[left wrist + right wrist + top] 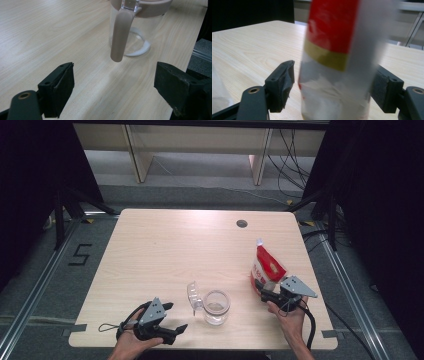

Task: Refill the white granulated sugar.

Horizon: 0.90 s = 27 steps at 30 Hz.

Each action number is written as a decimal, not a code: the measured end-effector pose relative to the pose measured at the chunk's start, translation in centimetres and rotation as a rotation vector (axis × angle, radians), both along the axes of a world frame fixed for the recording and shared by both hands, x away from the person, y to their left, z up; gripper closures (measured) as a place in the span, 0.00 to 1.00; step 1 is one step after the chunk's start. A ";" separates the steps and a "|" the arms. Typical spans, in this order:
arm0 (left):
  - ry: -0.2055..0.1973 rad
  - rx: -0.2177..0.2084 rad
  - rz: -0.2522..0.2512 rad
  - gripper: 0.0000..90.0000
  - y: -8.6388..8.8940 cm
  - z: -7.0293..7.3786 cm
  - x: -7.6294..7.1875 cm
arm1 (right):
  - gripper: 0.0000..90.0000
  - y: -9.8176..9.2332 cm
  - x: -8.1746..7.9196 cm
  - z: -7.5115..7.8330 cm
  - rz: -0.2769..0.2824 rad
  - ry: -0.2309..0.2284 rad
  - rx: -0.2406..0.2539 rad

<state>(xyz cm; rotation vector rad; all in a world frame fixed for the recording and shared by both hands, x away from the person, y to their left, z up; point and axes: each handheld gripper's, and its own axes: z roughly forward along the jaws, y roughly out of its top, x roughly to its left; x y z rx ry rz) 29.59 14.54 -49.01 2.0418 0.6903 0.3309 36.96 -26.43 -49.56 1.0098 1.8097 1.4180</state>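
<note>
Pouch between right jaws, jar mid-table.
Right gripper [263, 290] jaws spread around red-white pouch [267, 265], visible gap on one side; pouch stands right of glass jar [216, 306]. Left gripper [175, 317] open, empty, left of jar.

Upright red-white pouch [267, 265] beside clear jar [216, 307]

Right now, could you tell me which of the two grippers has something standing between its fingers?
The right gripper: the red and white pouch stands between its fingers, while the left gripper has bare table between them.

Even overhead light, dark room edges, soft shadows, right gripper view's pouch [332, 62] blurred
</note>
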 end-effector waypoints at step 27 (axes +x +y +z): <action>0.025 -0.012 0.003 0.18 -0.3 -0.3 -0.2 | 0.31 -0.6 1.2 -2.0 0.022 0.025 0.044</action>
